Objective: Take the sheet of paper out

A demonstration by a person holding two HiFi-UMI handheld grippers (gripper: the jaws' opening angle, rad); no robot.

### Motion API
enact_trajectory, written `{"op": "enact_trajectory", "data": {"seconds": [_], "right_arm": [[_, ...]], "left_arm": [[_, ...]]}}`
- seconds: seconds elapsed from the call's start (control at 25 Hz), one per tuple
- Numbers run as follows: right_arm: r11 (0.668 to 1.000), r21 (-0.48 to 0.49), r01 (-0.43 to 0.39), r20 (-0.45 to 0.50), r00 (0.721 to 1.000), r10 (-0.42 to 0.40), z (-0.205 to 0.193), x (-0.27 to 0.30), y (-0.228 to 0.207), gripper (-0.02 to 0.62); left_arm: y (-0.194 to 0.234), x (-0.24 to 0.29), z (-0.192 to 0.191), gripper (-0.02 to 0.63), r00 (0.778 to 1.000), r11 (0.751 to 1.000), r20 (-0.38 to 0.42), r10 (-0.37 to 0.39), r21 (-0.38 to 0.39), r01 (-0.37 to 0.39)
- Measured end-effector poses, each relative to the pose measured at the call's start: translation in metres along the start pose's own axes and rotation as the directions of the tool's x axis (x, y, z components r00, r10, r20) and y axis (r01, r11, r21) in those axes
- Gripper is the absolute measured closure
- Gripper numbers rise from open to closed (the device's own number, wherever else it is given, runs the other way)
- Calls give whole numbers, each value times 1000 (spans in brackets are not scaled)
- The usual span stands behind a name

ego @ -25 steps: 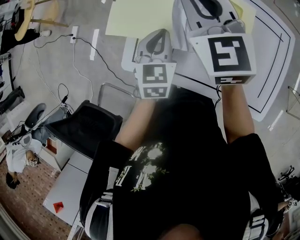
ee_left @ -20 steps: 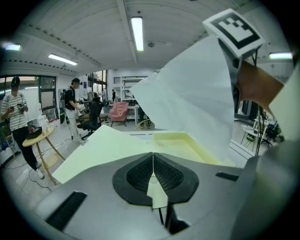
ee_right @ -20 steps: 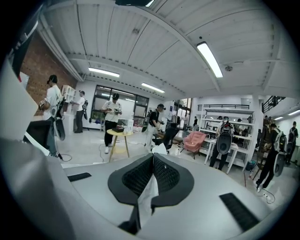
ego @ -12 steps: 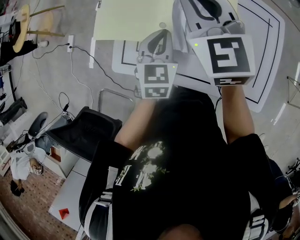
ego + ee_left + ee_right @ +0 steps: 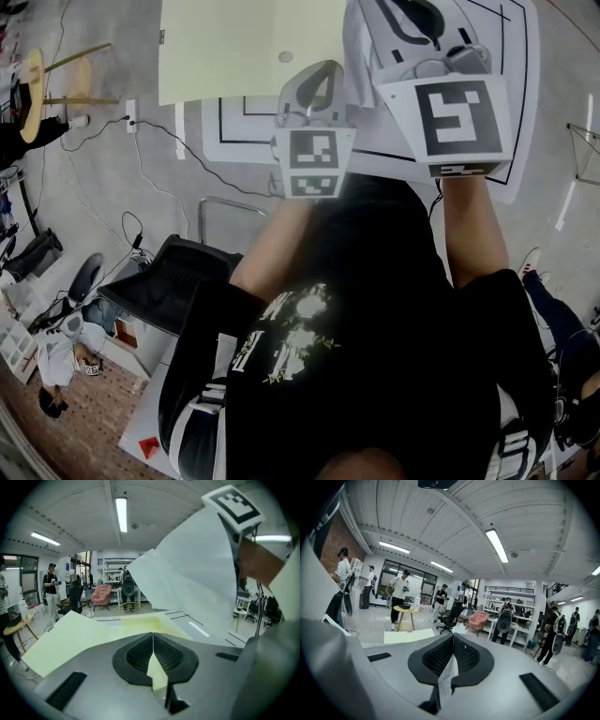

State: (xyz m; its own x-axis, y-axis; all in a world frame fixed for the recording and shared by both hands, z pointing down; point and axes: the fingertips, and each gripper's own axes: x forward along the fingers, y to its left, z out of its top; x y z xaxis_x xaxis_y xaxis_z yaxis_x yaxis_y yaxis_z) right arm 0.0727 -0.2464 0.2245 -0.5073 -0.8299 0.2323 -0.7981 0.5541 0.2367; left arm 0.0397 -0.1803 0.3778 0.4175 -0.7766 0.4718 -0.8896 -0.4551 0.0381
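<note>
Pale yellow sheet of paper (image 5: 70,644) is pinched at one corner in the left gripper (image 5: 153,652), its jaws clamped, and spreads forward and leftward. The right gripper (image 5: 452,656) is clenched on a white cover (image 5: 197,583) just to its right, so separating them likely means pulling sideways.

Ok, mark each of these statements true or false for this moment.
1. The left gripper is shut on the pale yellow sheet of paper. True.
2. The right gripper is open and empty. False: it is shut on a thin white sheet.
3. The yellow paper lies flat on a table. False: the left gripper holds it up in the air.
4. A black chair stands at the person's left. True.
</note>
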Motion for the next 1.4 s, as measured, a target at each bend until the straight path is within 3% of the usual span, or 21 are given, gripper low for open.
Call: {"op": "enact_trajectory", "data": {"seconds": [0.52,1.04,1.24,1.4], "right_arm": [[992,-2,129,-49,990,-129,-30,-43,-51,592],[966,42,255,-130,960,-247,-76,-84,-93,592],[964,10,266,-175,950,-260,-109,-97,-100,592],[959,-93,266,-237,930,-281,-154,-100,-97,592]], "left_arm": [[-57,29,6,603,991,990,-4,-131,55,131],[-108,55,1,603,962,957,-51,-269,101,272],[-125,57,-2,603,952,947,-74,-297,107,304],[-127,61,-6,603,949,944,-91,-301,111,310]]}}
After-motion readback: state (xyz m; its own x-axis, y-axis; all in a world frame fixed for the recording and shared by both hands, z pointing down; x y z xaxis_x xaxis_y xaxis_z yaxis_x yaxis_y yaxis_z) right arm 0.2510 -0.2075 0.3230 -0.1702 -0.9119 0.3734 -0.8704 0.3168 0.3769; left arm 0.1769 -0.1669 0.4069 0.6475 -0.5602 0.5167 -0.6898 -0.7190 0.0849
